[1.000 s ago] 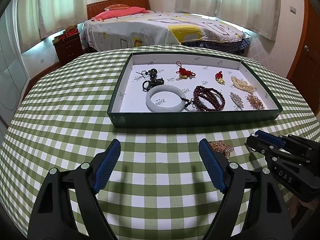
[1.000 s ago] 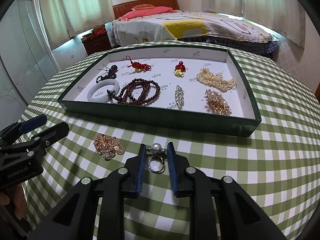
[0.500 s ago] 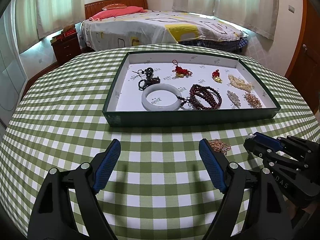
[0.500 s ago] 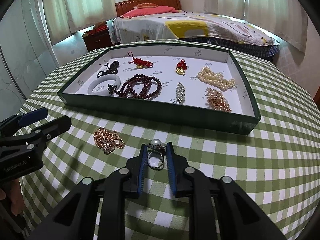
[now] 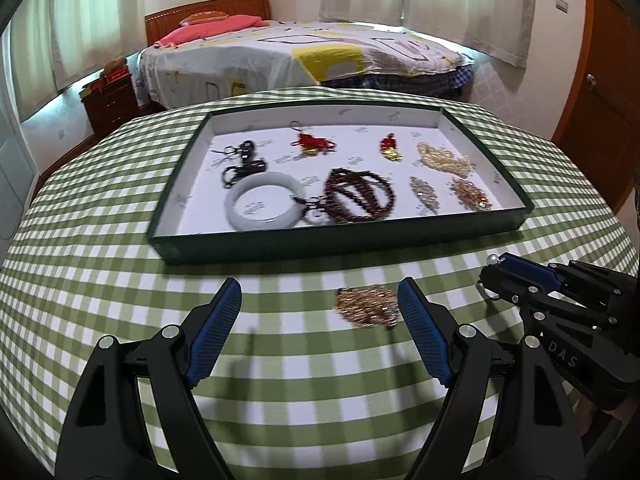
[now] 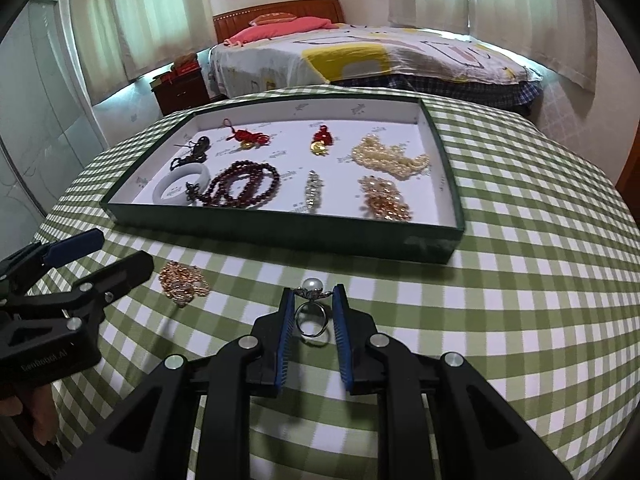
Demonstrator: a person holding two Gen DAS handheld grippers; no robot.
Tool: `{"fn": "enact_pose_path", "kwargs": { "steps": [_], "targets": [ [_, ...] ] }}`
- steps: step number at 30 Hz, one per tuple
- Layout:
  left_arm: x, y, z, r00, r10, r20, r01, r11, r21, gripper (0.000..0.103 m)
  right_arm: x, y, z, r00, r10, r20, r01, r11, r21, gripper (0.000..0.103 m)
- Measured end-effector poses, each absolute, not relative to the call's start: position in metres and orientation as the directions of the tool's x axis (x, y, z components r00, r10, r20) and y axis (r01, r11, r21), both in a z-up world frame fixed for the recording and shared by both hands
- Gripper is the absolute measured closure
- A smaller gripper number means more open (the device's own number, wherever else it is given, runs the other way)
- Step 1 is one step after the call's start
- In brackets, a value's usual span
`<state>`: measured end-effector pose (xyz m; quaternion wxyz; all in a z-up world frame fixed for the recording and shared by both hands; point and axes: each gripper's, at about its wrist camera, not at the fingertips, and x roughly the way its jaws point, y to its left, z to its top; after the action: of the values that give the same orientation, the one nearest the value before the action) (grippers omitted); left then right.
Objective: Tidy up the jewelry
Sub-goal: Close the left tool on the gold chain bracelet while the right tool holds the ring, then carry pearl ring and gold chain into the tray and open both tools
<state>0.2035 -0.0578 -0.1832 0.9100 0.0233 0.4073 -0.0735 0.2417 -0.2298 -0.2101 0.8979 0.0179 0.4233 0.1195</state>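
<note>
Silver and topped with a single pearl, the ring (image 6: 311, 312) is pinched between the two blue pads of the right gripper (image 6: 313, 305), held just above the green checked tablecloth (image 6: 500, 320) on the near side of the tray (image 6: 280, 232). The step in hand looks like carrying this ring into the tray, where the white bangle (image 6: 182, 188), dark red beads (image 6: 244, 188), pearls (image 6: 390, 156) and other pieces already lie. The next move calls for lifting the ring over the tray's near wall and setting it on a bare patch of the white lining, clear of the beads. The left gripper (image 5: 320, 320) hangs with fingers spread wide, holding nothing; the gold chain (image 5: 368, 305) lies on the cloth just inside its right finger, probably its own next pickup.
</note>
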Motion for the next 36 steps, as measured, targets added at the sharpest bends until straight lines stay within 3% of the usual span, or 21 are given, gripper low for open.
{"fn": "enact_pose_path", "kwargs": {
  "steps": [6, 10, 15, 19, 24, 36],
  "targets": [
    [0.21, -0.071, -0.196, 0.634, -0.129, -0.762, 0.175, 0.984, -0.021, 0.027, 0.244, -0.237, -0.212, 0.614, 0.235, -0.754, -0.184, 0.971, 0.152, 0.083],
    [0.217, -0.073, -0.207, 0.607, -0.138, -0.782, 0.181, 0.983, -0.033, 0.037, 0.244, -0.238, -0.214, 0.611, 0.24, -0.754, -0.18, 0.97, 0.163, 0.083],
    [0.218, -0.074, -0.209, 0.599, -0.158, -0.785, 0.189, 0.981, -0.052, 0.042, 0.244, -0.239, -0.216, 0.609, 0.242, -0.756, -0.176, 0.97, 0.168, 0.083],
    [0.216, -0.072, -0.208, 0.601, -0.181, -0.779, 0.202, 0.977, -0.071, 0.065, 0.243, -0.238, -0.216, 0.61, 0.241, -0.755, -0.176, 0.97, 0.168, 0.083],
    [0.211, -0.075, -0.208, 0.598, -0.211, -0.773, 0.243, 0.967, -0.076, 0.082, 0.243, -0.238, -0.216, 0.609, 0.242, -0.755, -0.176, 0.97, 0.168, 0.083],
    [0.207, -0.071, -0.206, 0.598, -0.232, -0.767, 0.251, 0.963, -0.096, 0.088, 0.243, -0.238, -0.215, 0.612, 0.242, -0.753, -0.173, 0.97, 0.171, 0.083]
  ]
}}
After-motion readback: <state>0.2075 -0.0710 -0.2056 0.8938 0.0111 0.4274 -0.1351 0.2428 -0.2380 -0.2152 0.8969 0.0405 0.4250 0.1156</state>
